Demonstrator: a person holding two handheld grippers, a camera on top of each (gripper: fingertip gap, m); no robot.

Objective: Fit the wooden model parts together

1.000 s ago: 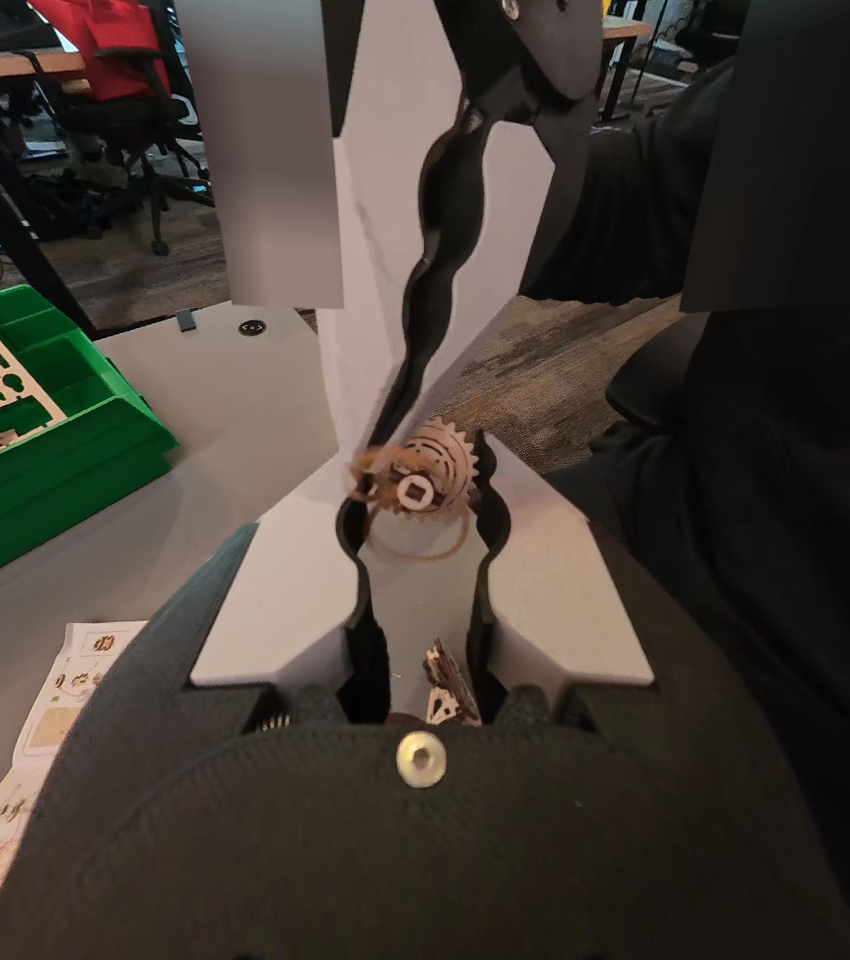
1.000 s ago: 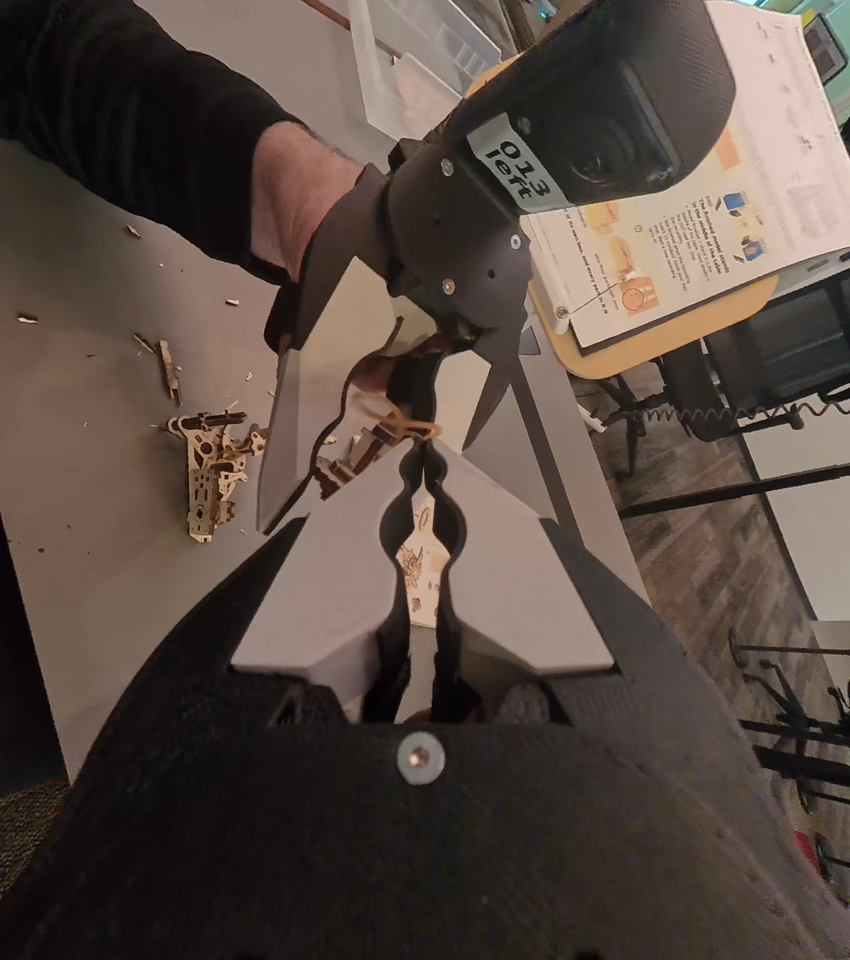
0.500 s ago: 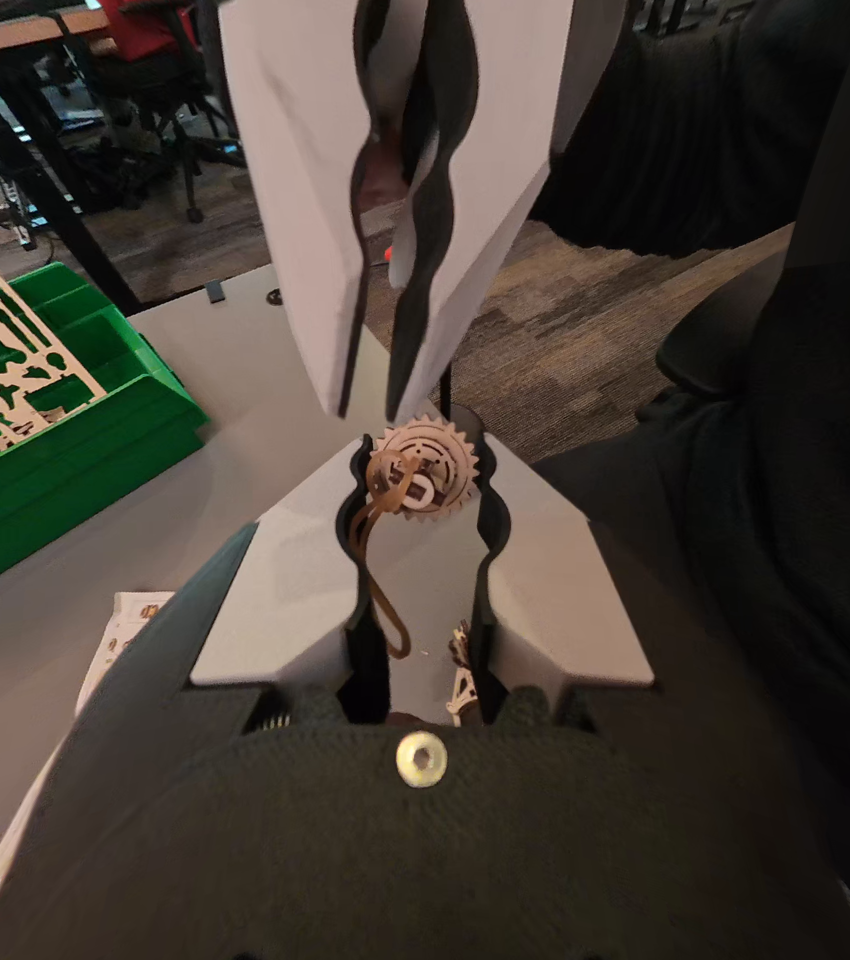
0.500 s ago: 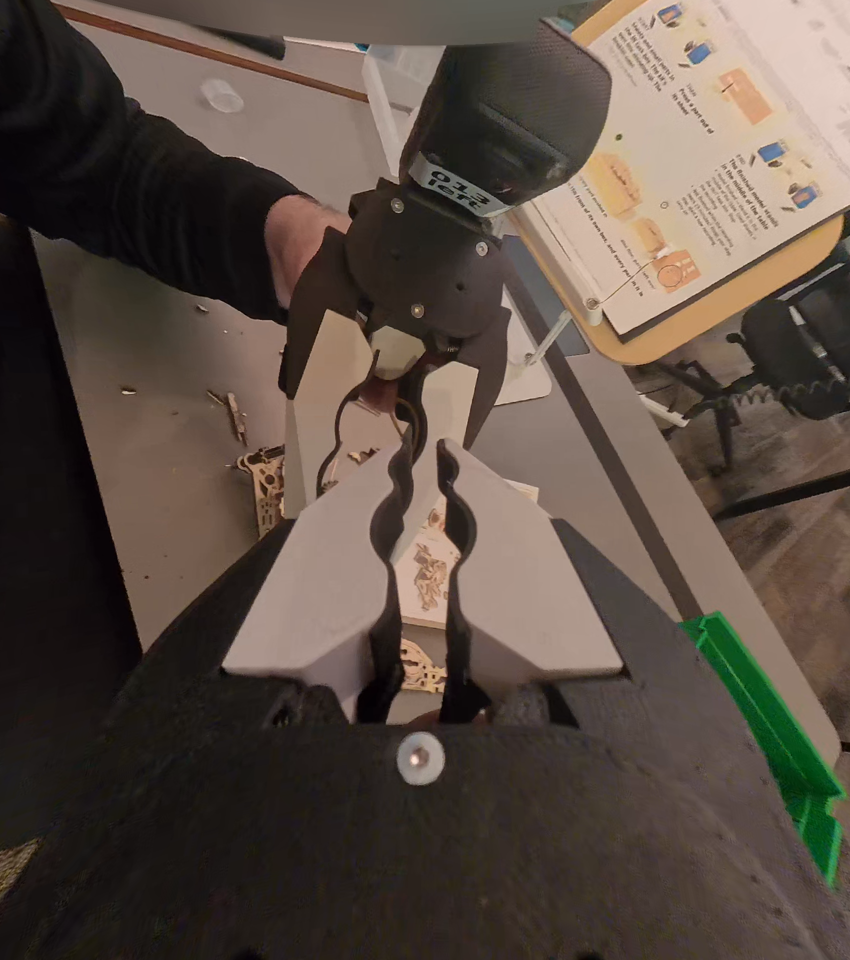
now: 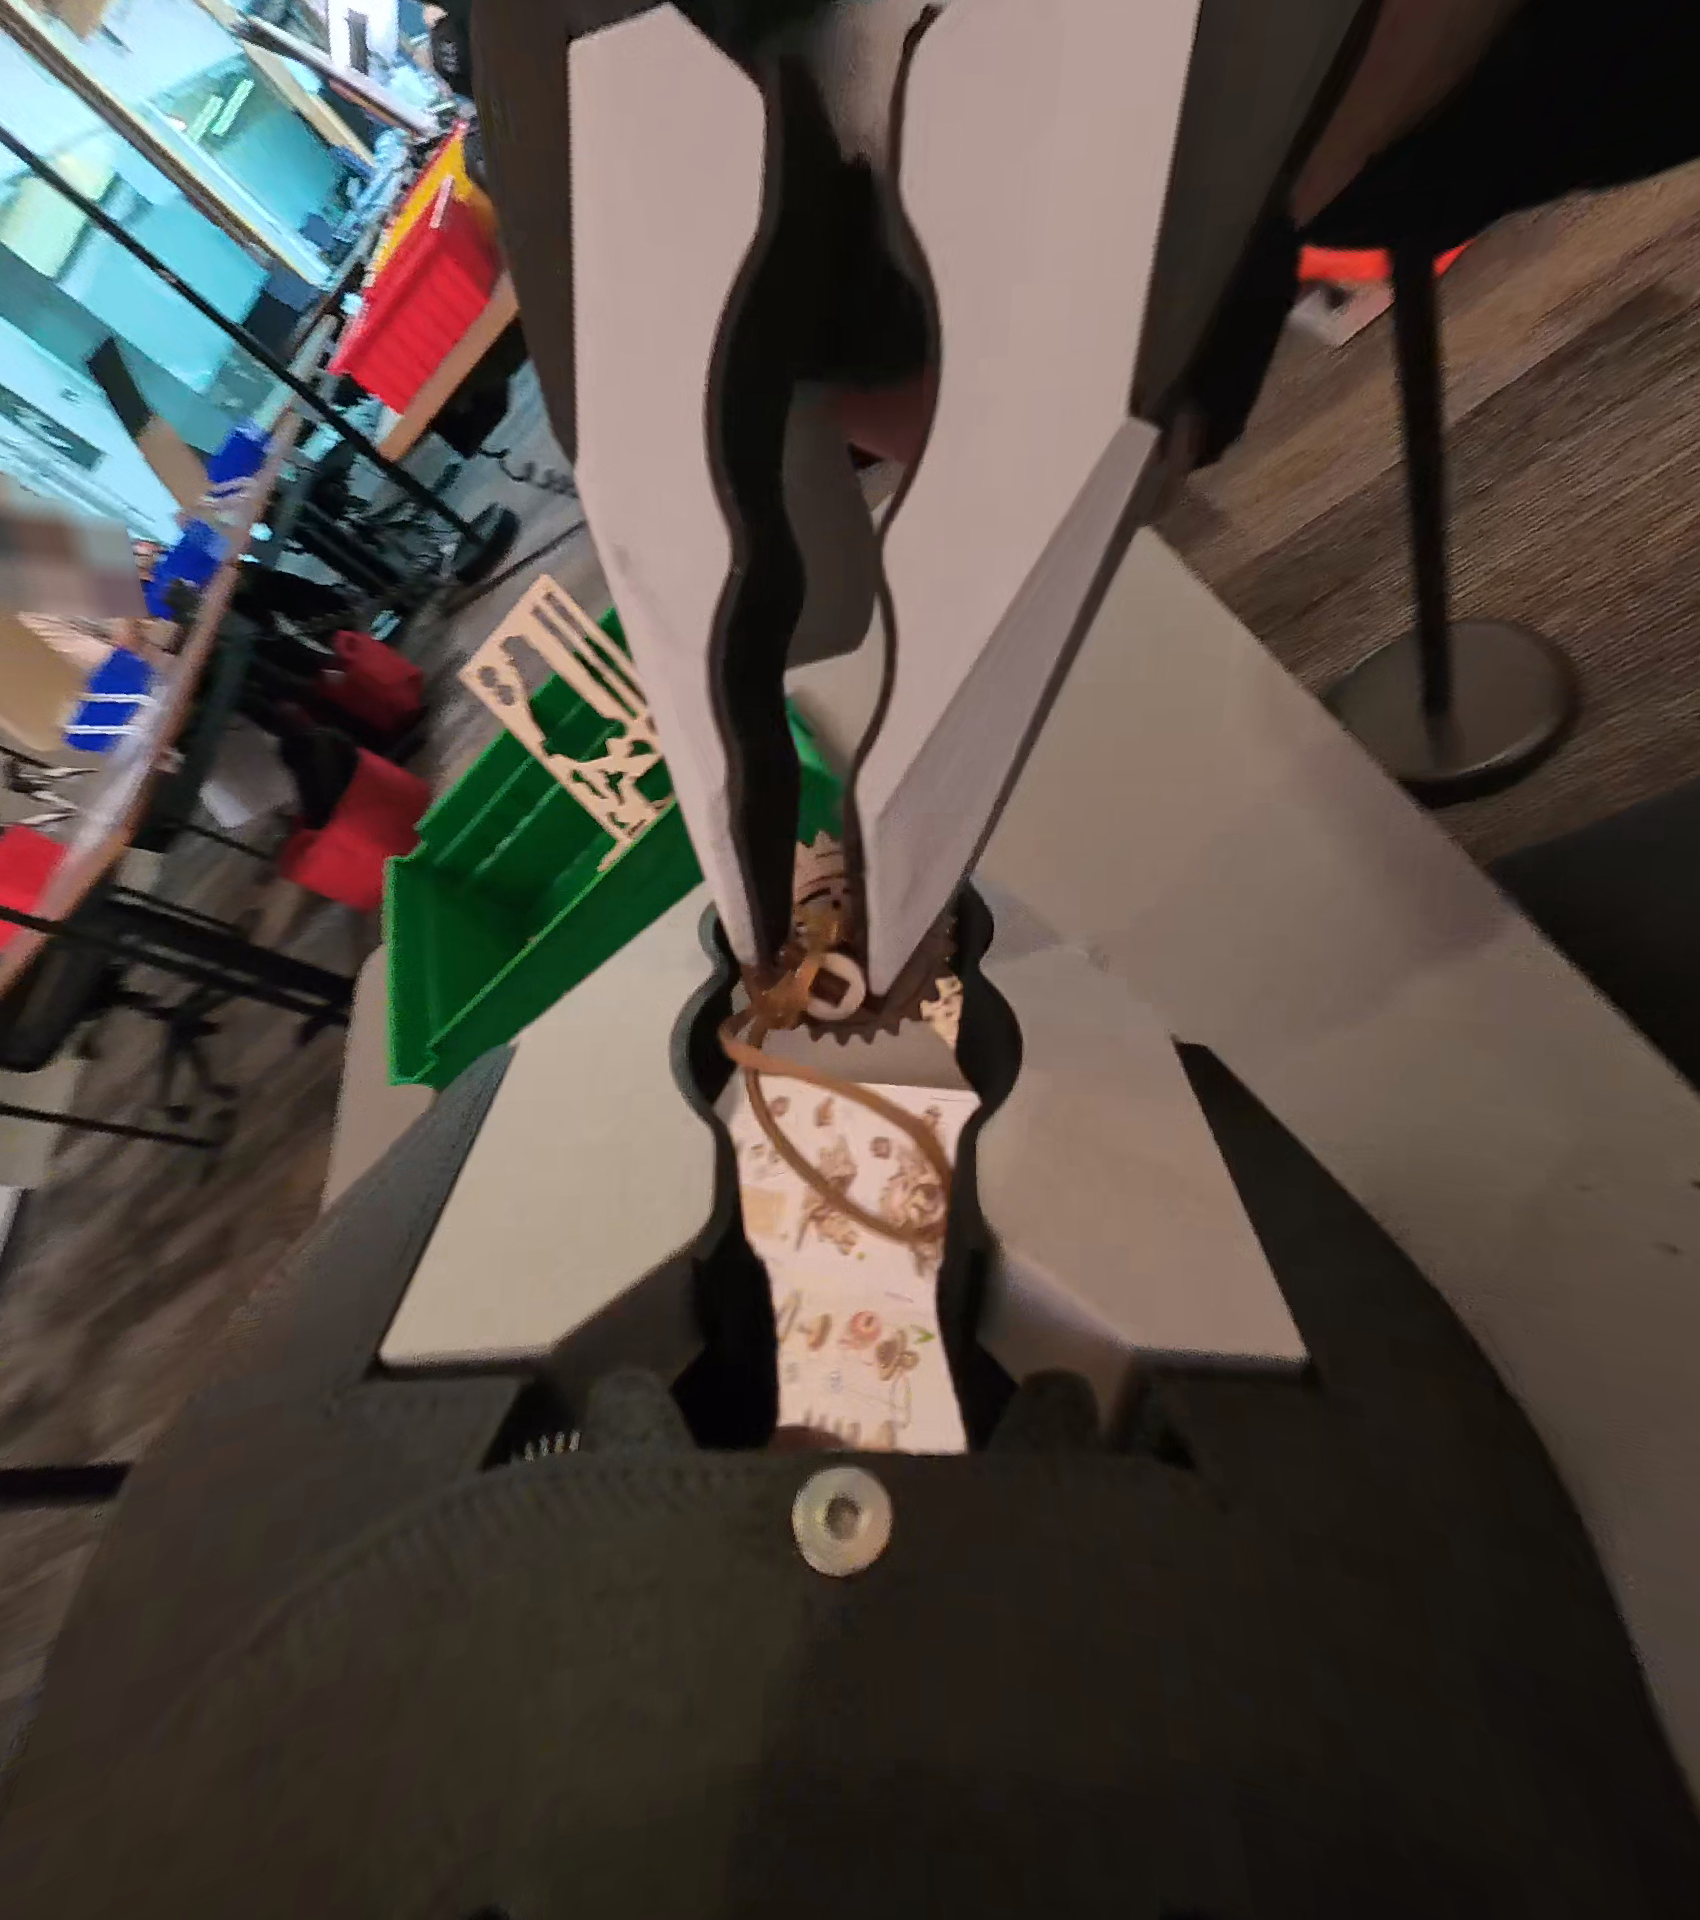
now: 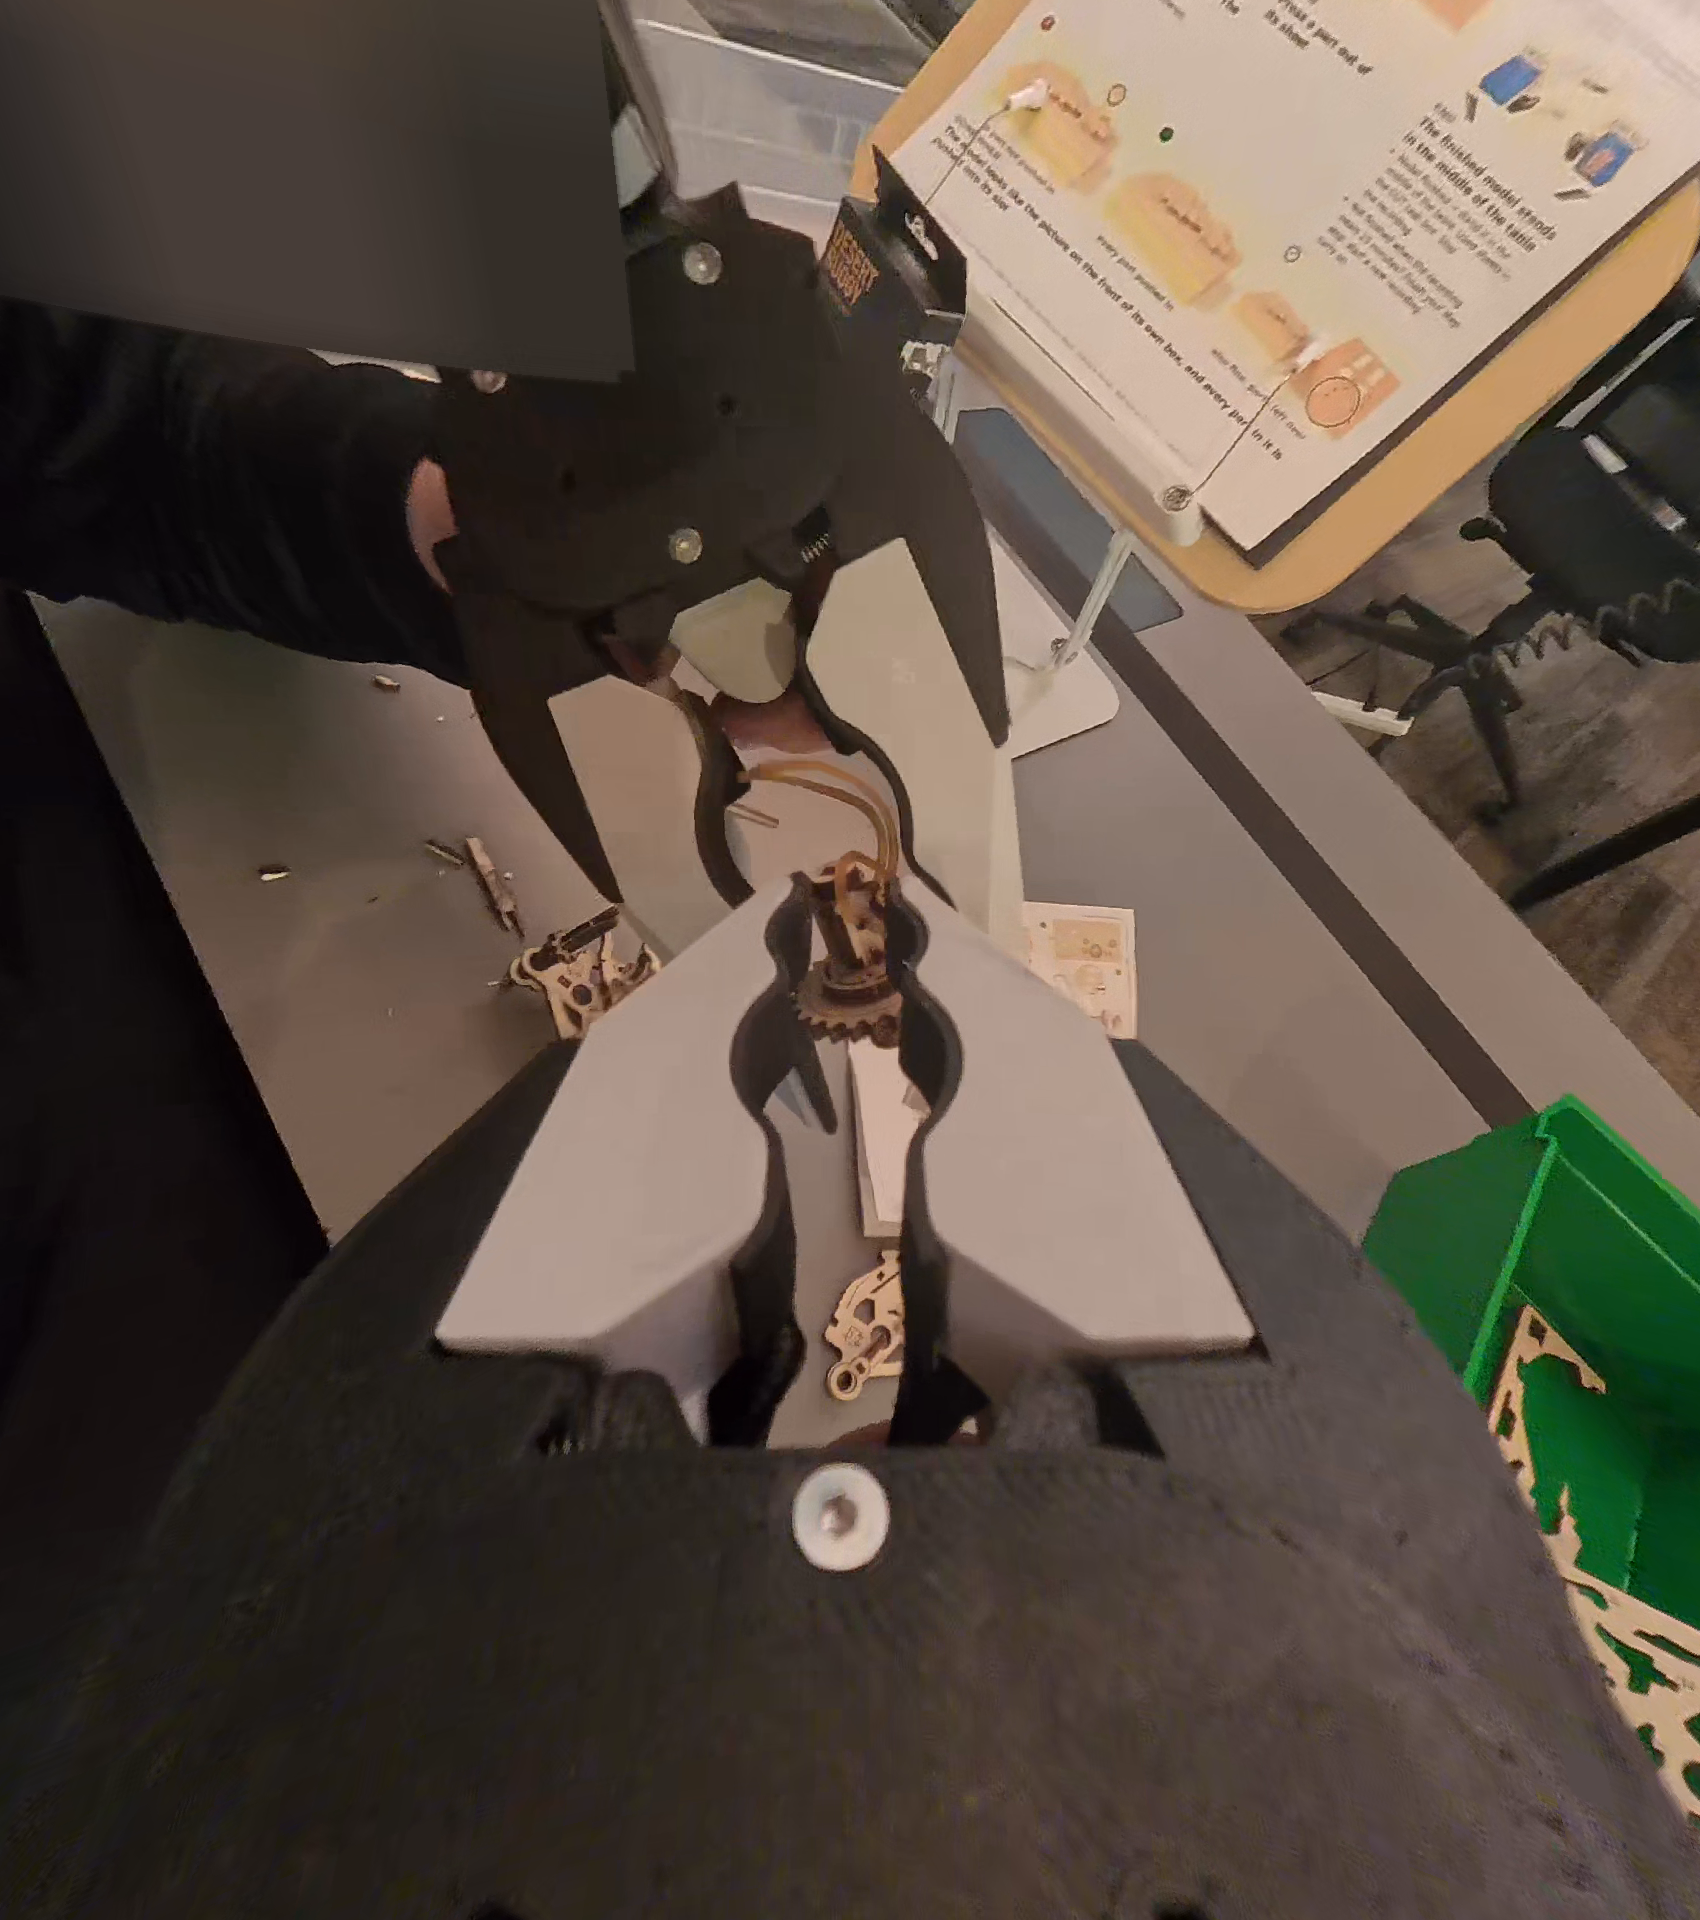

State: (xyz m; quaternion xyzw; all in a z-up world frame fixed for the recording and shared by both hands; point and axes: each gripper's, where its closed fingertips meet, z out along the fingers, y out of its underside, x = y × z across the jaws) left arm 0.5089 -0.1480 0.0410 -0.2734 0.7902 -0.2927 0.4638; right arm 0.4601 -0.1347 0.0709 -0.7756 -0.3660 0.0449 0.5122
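Held above the counter (image 6: 326, 831), the left gripper (image 5: 841, 971) pinches a wooden gear assembly (image 6: 846, 987) trailing a rubber band (image 5: 846, 1153). The right gripper (image 6: 846, 914), fingers slightly spread, straddles its hub, apparently seating the band; next likely needs a gentle closing pinch.

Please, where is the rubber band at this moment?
In the left wrist view, the rubber band hangs between the left tongs, hooked at the wooden gear they hold. The right tongs meet it there from above.
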